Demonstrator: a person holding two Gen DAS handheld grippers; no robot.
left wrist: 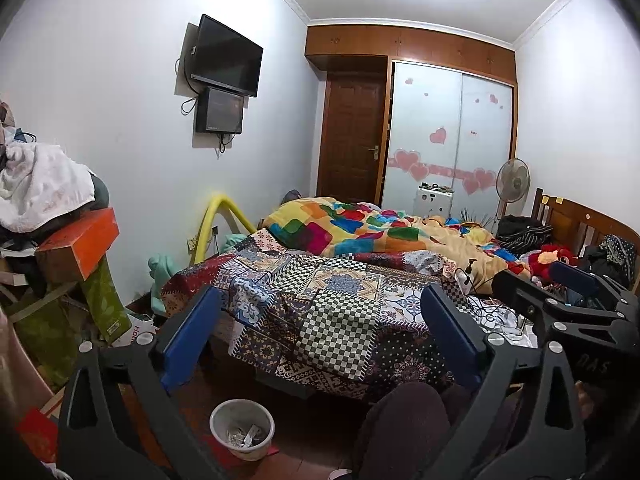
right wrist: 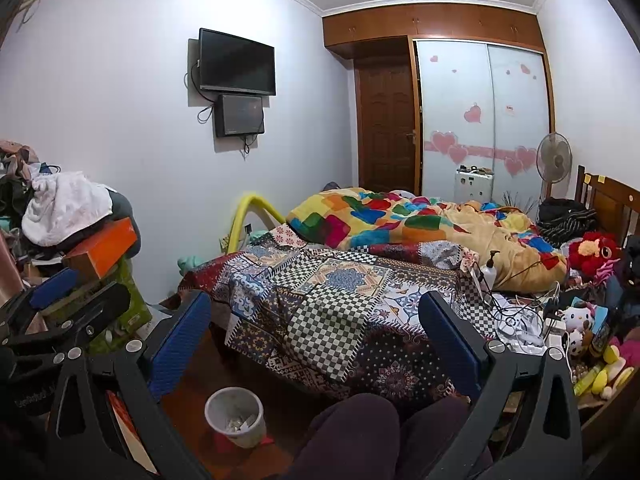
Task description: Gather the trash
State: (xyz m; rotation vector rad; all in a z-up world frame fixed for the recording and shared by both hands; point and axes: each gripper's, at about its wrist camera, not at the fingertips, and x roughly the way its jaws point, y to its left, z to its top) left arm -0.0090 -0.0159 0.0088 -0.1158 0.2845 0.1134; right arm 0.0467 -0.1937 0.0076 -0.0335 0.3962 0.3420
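Two tongs spread, bin below

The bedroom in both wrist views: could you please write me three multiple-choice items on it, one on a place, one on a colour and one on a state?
1. Where does the bin stand?
A. on the bed
B. on the floor by the bed
C. on the box pile

2. What colour is the box on the left pile?
A. orange
B. blue
C. white

3. How are the left gripper and the right gripper?
A. both shut on paper
B. one open, one shut
C. both open, holding nothing

Answers:
1. B, as the bin sits on the floor next to the bed, with scraps inside.
2. A, as its lit side is plainly orange.
3. C, as each gripper's blue pads stand wide apart with only the bed seen between them.
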